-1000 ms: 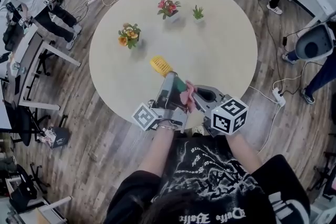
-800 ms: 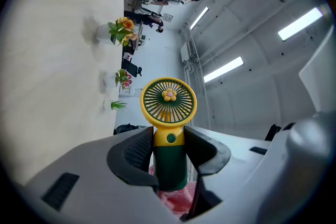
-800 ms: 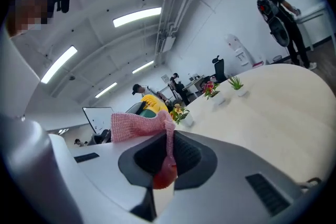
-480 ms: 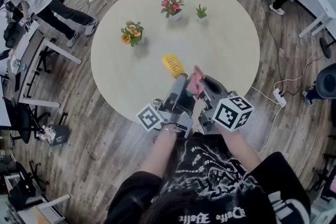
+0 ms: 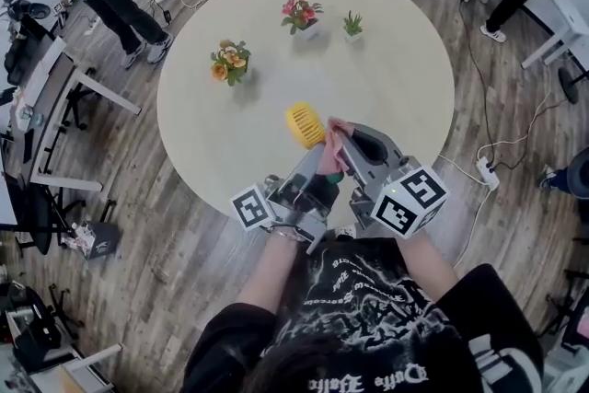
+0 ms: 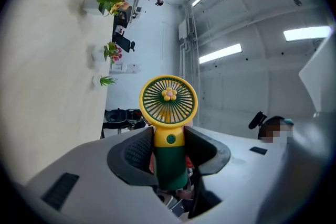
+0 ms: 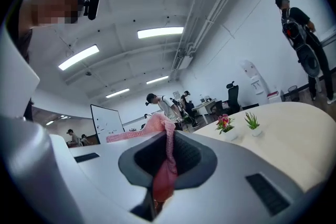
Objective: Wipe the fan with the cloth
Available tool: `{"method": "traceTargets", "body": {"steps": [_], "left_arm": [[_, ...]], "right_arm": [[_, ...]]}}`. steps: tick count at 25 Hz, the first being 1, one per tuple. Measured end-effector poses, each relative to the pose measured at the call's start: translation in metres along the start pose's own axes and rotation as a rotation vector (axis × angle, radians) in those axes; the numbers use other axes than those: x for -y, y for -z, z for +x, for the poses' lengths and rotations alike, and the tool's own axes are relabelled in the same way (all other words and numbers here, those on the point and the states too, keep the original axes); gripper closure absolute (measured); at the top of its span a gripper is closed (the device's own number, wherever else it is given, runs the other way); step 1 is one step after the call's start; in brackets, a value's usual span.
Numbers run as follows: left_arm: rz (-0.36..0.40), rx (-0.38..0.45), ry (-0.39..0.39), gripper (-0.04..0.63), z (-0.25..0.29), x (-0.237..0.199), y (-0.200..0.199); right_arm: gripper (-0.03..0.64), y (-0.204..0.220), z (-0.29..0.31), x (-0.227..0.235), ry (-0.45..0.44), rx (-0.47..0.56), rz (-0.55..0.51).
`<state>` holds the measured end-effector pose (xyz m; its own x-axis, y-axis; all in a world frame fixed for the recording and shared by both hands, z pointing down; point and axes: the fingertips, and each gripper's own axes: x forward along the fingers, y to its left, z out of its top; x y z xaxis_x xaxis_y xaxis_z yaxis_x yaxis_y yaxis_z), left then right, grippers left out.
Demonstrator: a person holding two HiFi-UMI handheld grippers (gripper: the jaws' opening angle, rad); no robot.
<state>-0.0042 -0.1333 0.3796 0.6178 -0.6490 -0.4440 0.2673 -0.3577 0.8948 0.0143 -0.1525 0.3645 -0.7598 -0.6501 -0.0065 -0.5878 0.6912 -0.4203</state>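
fan [image 5: 305, 124] has tilted up; only left gripper view shows its flower [image 6: 168, 94].

A round table [image 5: 386, 87] with a plain pale beige top stands on a grey-brown wood-plank floor [image 5: 184, 225]. Three small potted plants stand on the top, all in its far half and well apart from one another. Taking the edge farthest from the person as 12 o'clock, a pot of orange and yellow flowers [image 5: 227, 60] is at 10 o'clock, a pot of pink and red flowers [image 5: 302, 12] at 12 o'clock near the rim, and a small spiky green plant in a white pot [image 5: 352, 23] at 1 o'clock. On the floor a white power strip [image 5: 485, 170] lies at 4 o'clock, just off the rim.
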Motion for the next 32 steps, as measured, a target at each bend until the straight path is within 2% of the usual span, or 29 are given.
{"method": "traceTargets", "body": {"steps": [7,14,16,19,22,25,27,30,32], "left_arm": [[0.037,-0.047,-0.014,0.399,0.002,0.009,-0.004],[-0.066,0.043,0.077,0.399,0.006,0.019,-0.016],[-0.055,0.037,0.069,0.399,0.006,0.017,-0.016],[-0.004,-0.033,0.037,0.399,0.008,0.016,-0.006],[0.028,-0.091,-0.002,0.399,0.011,0.011,0.004],[0.076,-0.171,-0.078,0.399,0.015,0.002,0.015],[0.123,-0.219,-0.117,0.399,0.016,-0.003,0.019],[0.276,-0.342,-0.171,0.399,0.018,-0.008,0.028],[0.351,-0.423,-0.186,0.399,0.019,-0.008,0.038]], "right_arm": [[0.588,-0.026,0.004,-0.017,-0.068,0.055,-0.024],[0.589,-0.052,-0.005,-0.006,-0.118,0.196,0.211],[0.588,-0.059,-0.008,0.000,-0.119,0.215,0.220],[0.589,-0.053,-0.004,-0.001,-0.113,0.140,0.100],[0.588,-0.041,0.005,-0.014,-0.109,0.035,-0.094],[0.588,-0.042,0.014,-0.020,-0.084,-0.006,-0.266],[0.588,-0.047,0.019,-0.015,-0.062,-0.009,-0.304],[0.588,-0.052,0.026,-0.001,-0.032,-0.022,-0.306],[0.588,-0.051,0.029,0.007,-0.031,-0.046,-0.300]]}}
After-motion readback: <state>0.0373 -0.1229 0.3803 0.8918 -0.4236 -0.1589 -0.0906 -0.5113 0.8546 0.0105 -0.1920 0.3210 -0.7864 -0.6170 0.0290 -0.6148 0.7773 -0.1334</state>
